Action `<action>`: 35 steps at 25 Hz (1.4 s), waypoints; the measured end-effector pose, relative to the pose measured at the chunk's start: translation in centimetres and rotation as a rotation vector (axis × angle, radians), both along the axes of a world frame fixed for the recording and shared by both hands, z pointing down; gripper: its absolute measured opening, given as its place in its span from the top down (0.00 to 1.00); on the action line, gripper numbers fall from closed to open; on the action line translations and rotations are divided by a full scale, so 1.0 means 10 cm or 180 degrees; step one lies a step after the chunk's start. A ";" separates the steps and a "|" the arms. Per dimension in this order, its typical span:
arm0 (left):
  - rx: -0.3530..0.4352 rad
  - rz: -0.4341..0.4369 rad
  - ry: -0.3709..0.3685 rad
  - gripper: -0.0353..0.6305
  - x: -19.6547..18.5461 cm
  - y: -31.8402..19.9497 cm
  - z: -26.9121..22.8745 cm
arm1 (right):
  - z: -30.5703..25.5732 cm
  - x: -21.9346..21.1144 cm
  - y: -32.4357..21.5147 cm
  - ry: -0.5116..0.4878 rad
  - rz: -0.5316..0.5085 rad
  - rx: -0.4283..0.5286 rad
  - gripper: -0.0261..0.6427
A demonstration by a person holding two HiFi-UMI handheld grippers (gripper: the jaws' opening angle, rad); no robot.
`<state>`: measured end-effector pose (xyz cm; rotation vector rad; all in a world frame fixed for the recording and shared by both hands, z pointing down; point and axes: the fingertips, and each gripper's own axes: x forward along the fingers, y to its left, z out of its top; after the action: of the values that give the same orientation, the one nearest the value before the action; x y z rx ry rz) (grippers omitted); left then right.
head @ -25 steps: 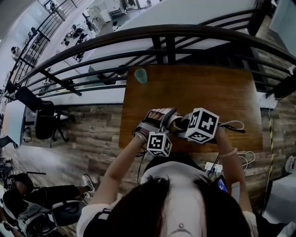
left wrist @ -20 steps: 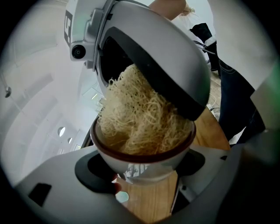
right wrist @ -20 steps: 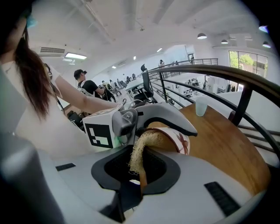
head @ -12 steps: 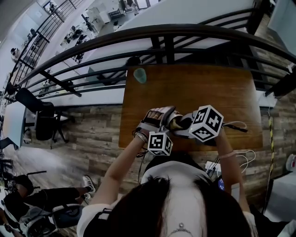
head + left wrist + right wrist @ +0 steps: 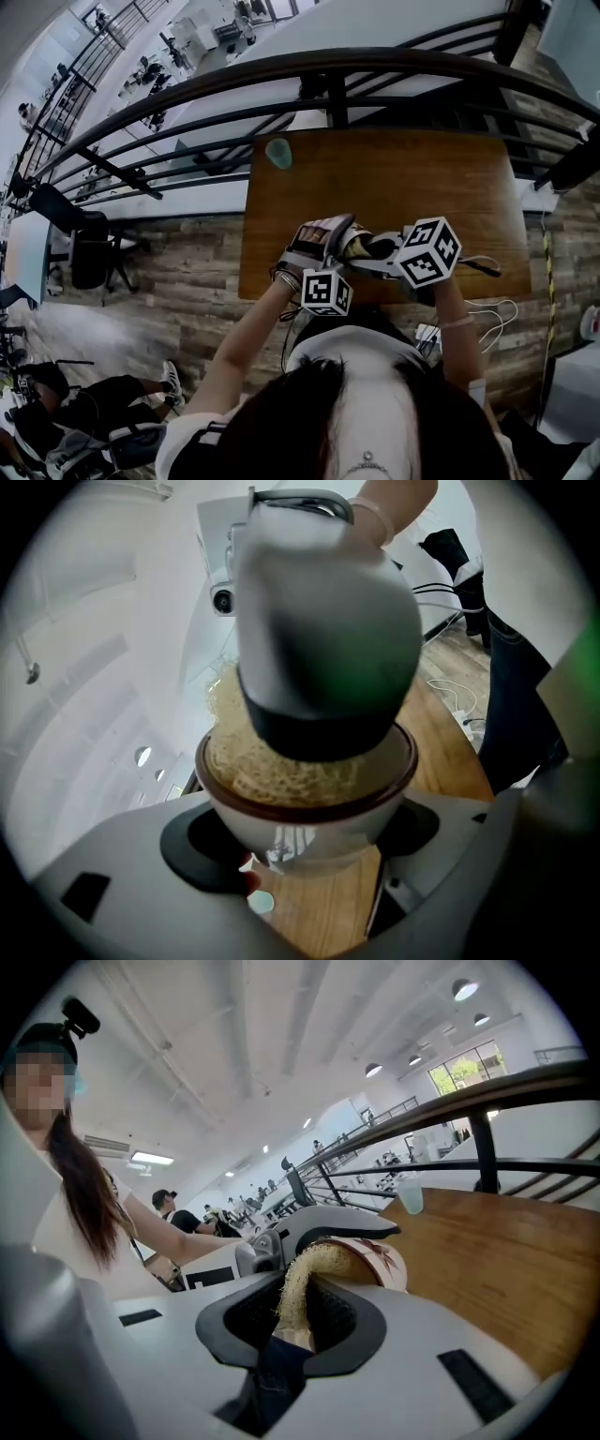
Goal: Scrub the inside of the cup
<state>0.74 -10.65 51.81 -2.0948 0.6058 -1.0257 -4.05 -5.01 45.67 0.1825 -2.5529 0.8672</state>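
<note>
No legible text, label, brand or number appears in any view. The only printed marks are black-and-white square patterns on the left cube [image 5: 325,292], at 6 o'clock, and the right cube [image 5: 430,251], at 3 o'clock.

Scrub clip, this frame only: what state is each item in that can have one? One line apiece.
left gripper: shut on the cup.
cup: held by its sides, mouth toward the right gripper, scrubber inside.
right gripper: shut on the loofah scrubber.
loofah scrubber: clamped, its end pushed into the cup.
plastic cup: upright at the table's far left corner, away from both grippers.
</note>
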 end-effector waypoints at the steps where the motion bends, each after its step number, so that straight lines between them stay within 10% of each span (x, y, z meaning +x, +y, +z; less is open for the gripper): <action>1: 0.0001 -0.0011 0.0018 0.35 0.01 0.00 -0.01 | -0.02 0.01 -0.01 -0.0055 0.0057 -0.0025 0.84; 35: 0.0237 -0.0350 0.0416 0.35 -0.09 -0.24 -0.29 | -0.38 0.10 -0.43 -0.1518 0.1209 -0.0725 0.84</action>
<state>-0.17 -13.01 48.93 -2.0936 0.8199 -0.9165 -3.00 -9.36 41.84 0.4468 -2.8682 1.4904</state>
